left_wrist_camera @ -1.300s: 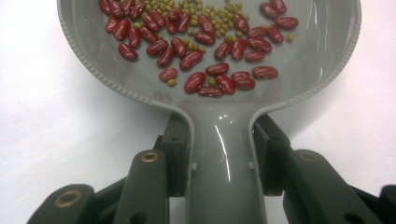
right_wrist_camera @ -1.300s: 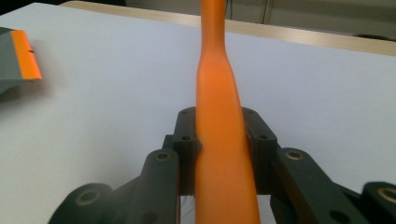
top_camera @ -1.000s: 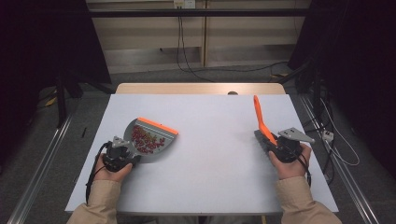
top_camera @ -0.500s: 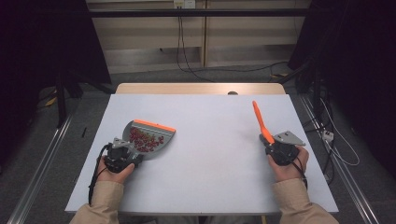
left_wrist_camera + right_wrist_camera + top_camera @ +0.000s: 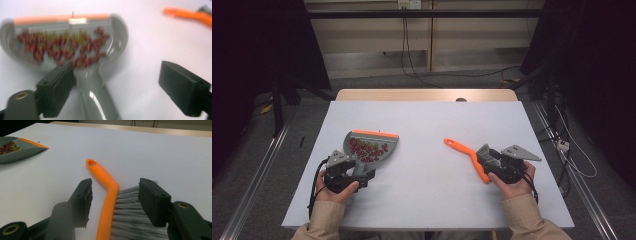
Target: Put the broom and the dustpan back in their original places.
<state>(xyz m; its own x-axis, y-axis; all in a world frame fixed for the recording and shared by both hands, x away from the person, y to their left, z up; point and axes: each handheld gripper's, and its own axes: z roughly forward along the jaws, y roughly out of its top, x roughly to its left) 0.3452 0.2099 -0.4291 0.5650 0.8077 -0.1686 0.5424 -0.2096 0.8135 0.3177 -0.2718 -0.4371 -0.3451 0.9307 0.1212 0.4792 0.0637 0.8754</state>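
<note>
High view is showing the white table (image 5: 432, 125) carrying a grey dustpan (image 5: 371, 149) of red bits at left, its handle lying between the wide-open left claw (image 5: 117, 87). At right, the orange brush (image 5: 468, 156) is lying flat between the right claw's (image 5: 115, 200) parted jaws, ungripped.

**Setting: laboratory recording bay**

Item: one white-topped table (image 5: 427, 120) on a wooden base, its far edge (image 5: 427, 94) showing bare wood. Surround: dark curtains (image 5: 257, 75) at left and right, closing the bay. Floor: grey, with metal rails (image 5: 254, 175) running along both sides of the table. Back wall: pale panels, a power socket (image 5: 408, 4) high up, black cables (image 5: 412, 60) hanging from it and trailing over the floor. No household furnishings.
</note>
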